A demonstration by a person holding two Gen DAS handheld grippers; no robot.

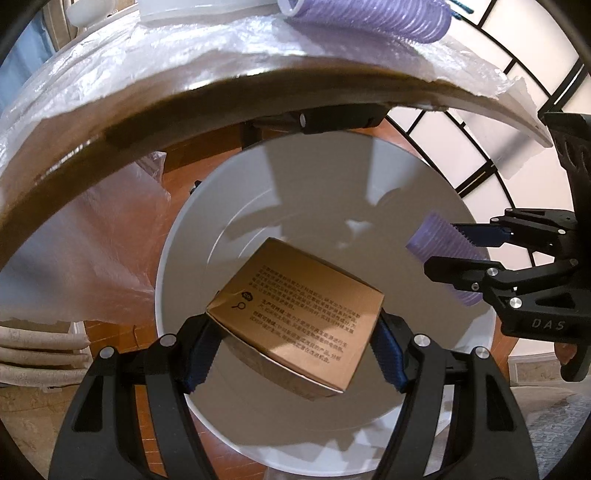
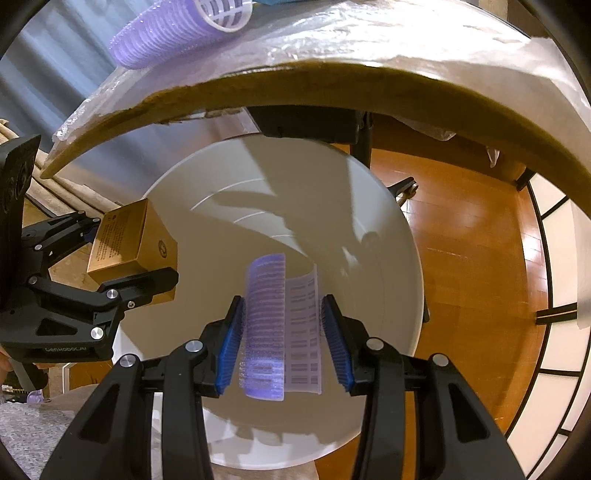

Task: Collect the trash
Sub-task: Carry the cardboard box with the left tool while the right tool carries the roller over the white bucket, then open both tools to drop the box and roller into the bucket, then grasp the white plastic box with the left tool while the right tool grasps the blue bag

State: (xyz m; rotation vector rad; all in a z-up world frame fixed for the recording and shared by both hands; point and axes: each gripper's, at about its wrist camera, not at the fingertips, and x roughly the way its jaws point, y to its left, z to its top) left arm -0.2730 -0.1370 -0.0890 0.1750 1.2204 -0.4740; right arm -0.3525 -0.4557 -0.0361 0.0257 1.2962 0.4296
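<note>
Left wrist view looks steeply down into a white bin (image 1: pixel 258 206) standing on the wooden floor below a table edge (image 1: pixel 184 96), and the left gripper (image 1: pixel 295 339) holds a brown cardboard box (image 1: pixel 299 317) tilted between its blue pads, squarely over the bin's mouth. To the right in that view the right gripper (image 1: pixel 461 254) grips a purple hair roller (image 1: pixel 443 247) over the bin's right rim. Both pieces of trash seem to be at the drop stage, and doing it well probably means keeping each item well inside the rim before the jaws part — the roller sits closer to the edge than the box, so a small shift inward would lower the chance of it bouncing off the rim onto the floor. Opening the jaws fully should let the tilted box slip free rather than hang on one pad. Right wrist view adds what the other cannot: the right gripper (image 2: pixel 284 328) stands at a narrow opening with the roller (image 2: pixel 277 325) lengthwise between its pads, though blur leaves it unclear whether both pads press on it. From there the left gripper (image 2: pixel 122 258) and its box (image 2: pixel 129 243) hang at the bin's (image 2: pixel 388 258) left edge. Each view shows another roller (image 2: pixel 177 29) lying on the plastic-covered tabletop — trash not yet collected, by the look of it. Only the left view shows the printed text on the box's face.
</note>
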